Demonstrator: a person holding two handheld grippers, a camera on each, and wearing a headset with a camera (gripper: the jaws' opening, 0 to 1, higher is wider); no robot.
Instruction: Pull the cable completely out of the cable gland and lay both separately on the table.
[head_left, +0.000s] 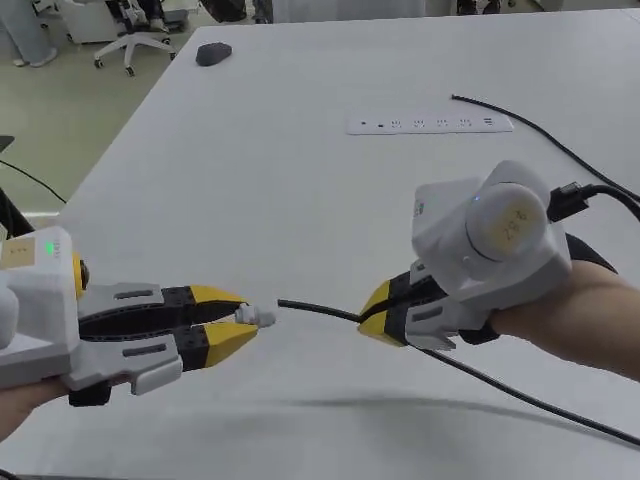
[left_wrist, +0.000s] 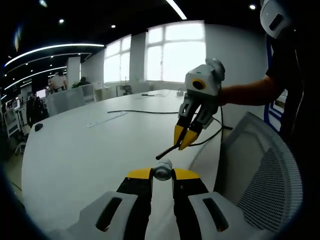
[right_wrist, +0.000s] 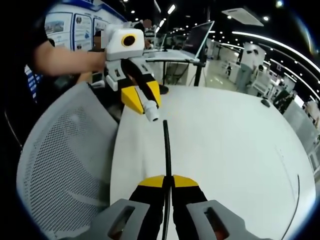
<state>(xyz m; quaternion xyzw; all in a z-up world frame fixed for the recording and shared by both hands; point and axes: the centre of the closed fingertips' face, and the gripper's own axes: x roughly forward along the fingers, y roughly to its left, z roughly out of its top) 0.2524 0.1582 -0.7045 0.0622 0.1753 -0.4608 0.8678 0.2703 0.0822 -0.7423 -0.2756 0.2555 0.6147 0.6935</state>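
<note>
A small grey cable gland (head_left: 257, 316) juts from between the yellow tips of my left gripper (head_left: 243, 322), which is shut on it; it shows as a round grey piece (left_wrist: 162, 170) in the left gripper view and as a pale tube (right_wrist: 151, 111) in the right gripper view. A thin black cable (head_left: 318, 308) is held in my right gripper (head_left: 372, 320), shut on it. Its free end points at the gland with a small gap between them. The cable (right_wrist: 166, 145) runs straight out from the right gripper (right_wrist: 167, 178), and its tail trails off over the table (head_left: 300, 180) to the lower right.
A white power strip (head_left: 430, 124) lies farther back on the white table, with another black cable (head_left: 540, 130) beside it. A dark mouse-like object (head_left: 212, 53) rests at the far edge. A mesh office chair (right_wrist: 60, 165) stands at the table's near side.
</note>
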